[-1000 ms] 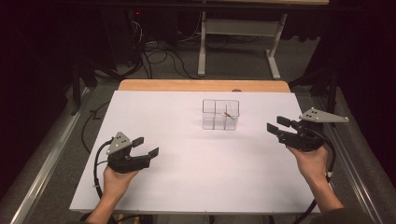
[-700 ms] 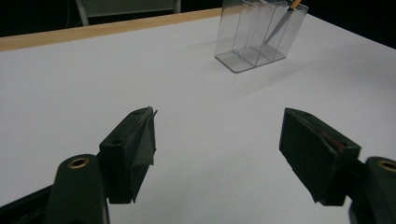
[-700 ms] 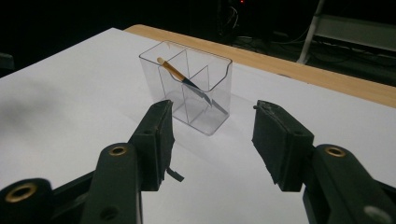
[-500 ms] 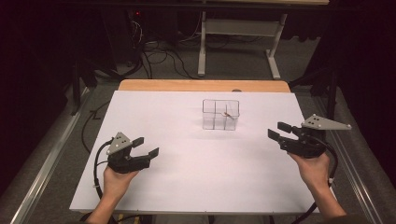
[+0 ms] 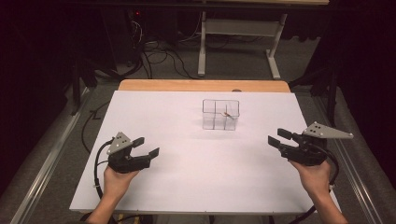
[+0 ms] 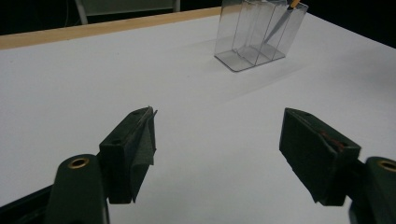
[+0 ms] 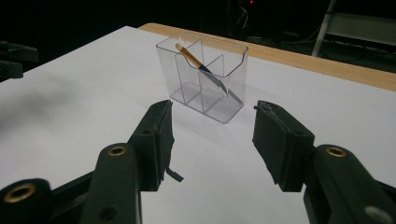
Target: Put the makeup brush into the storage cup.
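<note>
Left gripper (image 5: 145,146), low on the table (image 5: 187,186), jaws spread wide with nothing between them. Centre: clear organizer (image 5: 220,114) toward the far edge, well apart from both grippers. The right gripper view resolves its dividers and a knife (image 7: 205,70) leaning inside, wooden handle up at the rim, blade slanting down to the floor. Right gripper (image 5: 279,139): jaws likewise parted and empty.

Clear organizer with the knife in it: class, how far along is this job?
Done: the small knife leans inside the clear organizer. In hand: nothing; the left tongs and right tongs hover open and empty, apart from it. Left: seemingly little, unless the knife must come out.
</note>
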Available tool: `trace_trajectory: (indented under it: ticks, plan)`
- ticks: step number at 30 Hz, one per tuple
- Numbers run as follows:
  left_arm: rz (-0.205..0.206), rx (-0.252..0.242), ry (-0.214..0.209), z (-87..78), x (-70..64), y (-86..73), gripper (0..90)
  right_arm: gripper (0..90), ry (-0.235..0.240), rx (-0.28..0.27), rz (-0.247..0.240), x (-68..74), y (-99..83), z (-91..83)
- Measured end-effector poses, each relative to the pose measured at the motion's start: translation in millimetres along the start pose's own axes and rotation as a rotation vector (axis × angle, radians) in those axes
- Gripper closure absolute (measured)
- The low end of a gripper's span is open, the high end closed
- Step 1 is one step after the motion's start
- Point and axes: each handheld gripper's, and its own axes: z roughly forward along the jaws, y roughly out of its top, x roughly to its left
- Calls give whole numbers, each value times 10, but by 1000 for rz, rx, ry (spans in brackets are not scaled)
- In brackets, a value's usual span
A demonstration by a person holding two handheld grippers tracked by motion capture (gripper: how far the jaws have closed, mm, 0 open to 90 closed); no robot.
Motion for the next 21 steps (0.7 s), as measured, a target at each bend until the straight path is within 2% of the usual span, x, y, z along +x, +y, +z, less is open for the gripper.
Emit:
trace_trajectory:
  ticks: [21]
  plan:
    - [2, -2, 0, -1, -9, 1, 274, 494, 3, 11, 19, 1, -257, 14]
